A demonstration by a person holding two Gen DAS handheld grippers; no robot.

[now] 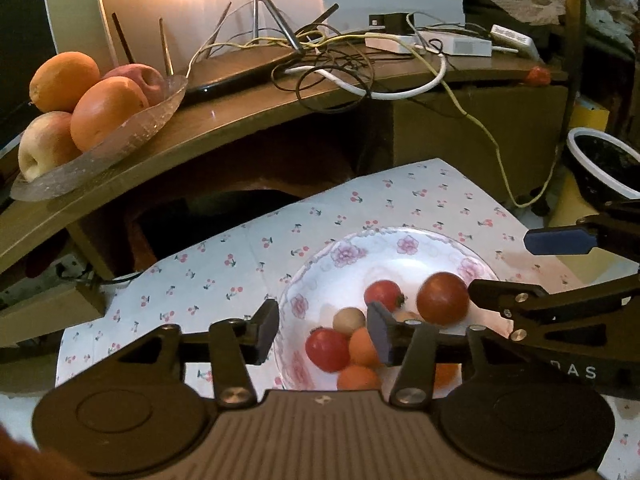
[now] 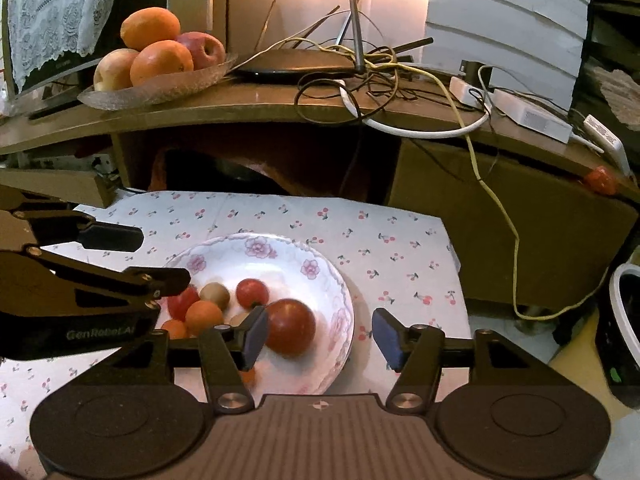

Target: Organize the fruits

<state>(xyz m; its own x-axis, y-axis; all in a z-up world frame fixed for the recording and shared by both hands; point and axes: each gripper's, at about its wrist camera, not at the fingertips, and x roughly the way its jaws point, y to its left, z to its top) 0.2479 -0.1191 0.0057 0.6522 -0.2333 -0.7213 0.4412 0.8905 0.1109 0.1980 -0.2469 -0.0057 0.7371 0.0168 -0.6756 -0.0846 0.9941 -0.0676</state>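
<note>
left tongs (image 1: 322, 334): open, above floral bowl (image 1: 316, 268) | right tongs (image 2: 320, 334): open, empty | big tomato (image 2: 290, 326): round, stem direction unclear

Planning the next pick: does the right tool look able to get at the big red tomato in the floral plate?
Probably yes. The right tool is open just above the big red tomato, which lies apart from the other fruits near the floral plate edge.
</note>
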